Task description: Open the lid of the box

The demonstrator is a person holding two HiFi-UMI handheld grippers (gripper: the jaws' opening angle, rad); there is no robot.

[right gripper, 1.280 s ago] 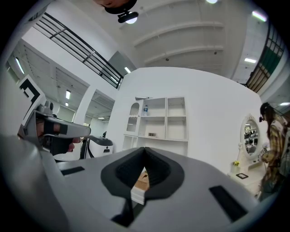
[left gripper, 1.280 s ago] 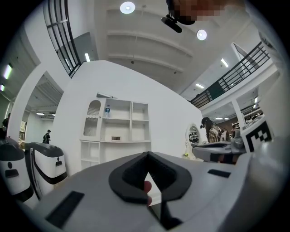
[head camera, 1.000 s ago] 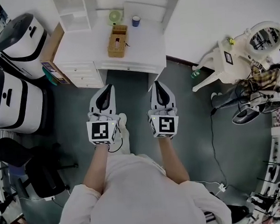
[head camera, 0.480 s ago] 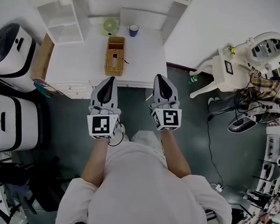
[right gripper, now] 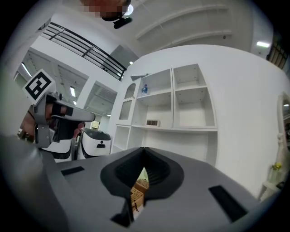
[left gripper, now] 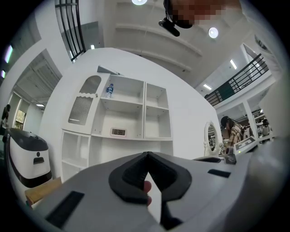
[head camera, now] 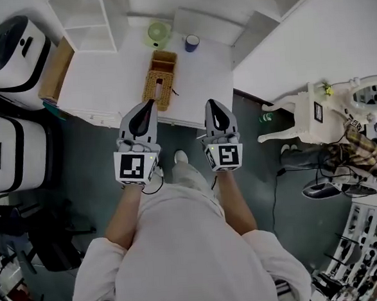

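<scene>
A woven wicker box (head camera: 160, 80) with its lid down lies on the white desk (head camera: 100, 82), in the upper middle of the head view. My left gripper (head camera: 150, 103) is shut and empty, its tip over the desk's front edge just short of the box's near end. My right gripper (head camera: 211, 104) is also shut and empty, level with the left, over the desk's front right corner. In the right gripper view the box (right gripper: 137, 194) shows through the slit below the closed tips (right gripper: 144, 148). The left gripper (left gripper: 147, 154) faces the shelves.
A small green fan (head camera: 158, 33) and a blue mug (head camera: 192, 43) stand behind the box. A white shelf unit (head camera: 86, 19) rises at the desk's back. Two white-and-black machines (head camera: 8, 56) stand at the left; a white stool (head camera: 315, 115) and cables lie at the right.
The person has stepped closer to the desk. Both grippers moved forward together, from over the floor to the desk's front edge. Both stayed shut.
</scene>
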